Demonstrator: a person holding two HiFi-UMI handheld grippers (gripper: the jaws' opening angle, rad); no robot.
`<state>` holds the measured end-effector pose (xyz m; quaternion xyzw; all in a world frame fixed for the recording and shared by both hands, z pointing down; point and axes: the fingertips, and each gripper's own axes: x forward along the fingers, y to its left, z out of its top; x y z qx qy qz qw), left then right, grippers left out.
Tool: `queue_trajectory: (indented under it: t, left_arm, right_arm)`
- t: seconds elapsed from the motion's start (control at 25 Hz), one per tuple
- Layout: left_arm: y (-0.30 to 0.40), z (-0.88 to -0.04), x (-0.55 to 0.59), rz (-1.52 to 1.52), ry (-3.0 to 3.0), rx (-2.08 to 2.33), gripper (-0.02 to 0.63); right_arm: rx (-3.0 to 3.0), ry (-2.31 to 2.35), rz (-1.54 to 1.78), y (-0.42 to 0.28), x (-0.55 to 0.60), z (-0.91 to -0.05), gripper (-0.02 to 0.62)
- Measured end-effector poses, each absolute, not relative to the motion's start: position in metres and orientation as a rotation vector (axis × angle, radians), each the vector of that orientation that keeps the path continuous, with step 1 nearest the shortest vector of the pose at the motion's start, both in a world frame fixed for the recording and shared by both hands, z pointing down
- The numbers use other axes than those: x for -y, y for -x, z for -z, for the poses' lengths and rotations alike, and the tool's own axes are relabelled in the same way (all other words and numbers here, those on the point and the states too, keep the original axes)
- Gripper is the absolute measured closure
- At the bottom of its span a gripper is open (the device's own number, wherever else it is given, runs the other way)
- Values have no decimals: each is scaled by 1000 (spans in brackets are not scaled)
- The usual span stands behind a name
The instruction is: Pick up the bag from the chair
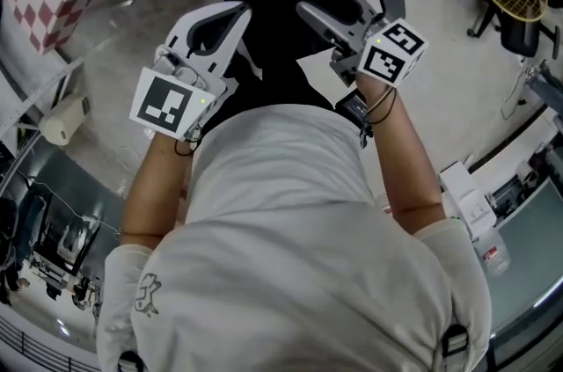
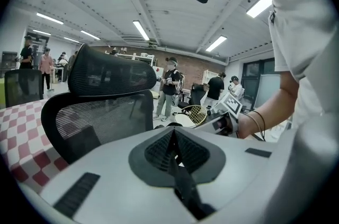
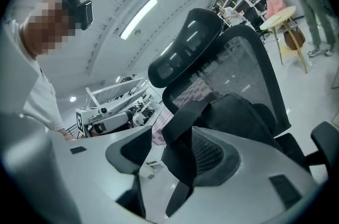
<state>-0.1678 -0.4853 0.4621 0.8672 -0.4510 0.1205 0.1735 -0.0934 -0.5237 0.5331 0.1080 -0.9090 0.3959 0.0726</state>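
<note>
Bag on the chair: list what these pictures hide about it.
- Bag outline: head view, black against the black chair, cut by the top edge.
- Chair seat: right gripper view, the bag hides it.
- Left gripper: left gripper view, jaws together; dark strip between them, strap or gap, unclear.

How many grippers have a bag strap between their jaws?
2. The left gripper is shut on a strap; the right gripper stands open around a strap, in front of the chair.
</note>
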Motion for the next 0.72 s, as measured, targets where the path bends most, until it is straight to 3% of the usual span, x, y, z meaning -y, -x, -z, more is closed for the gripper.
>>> queue_trajectory:
  t: [0.72]
  left_arm:
    - [181,-476,494,-345,-2382,1324,594]
  right_arm:
    - [2827,-70,-1356,159,552,-521,373]
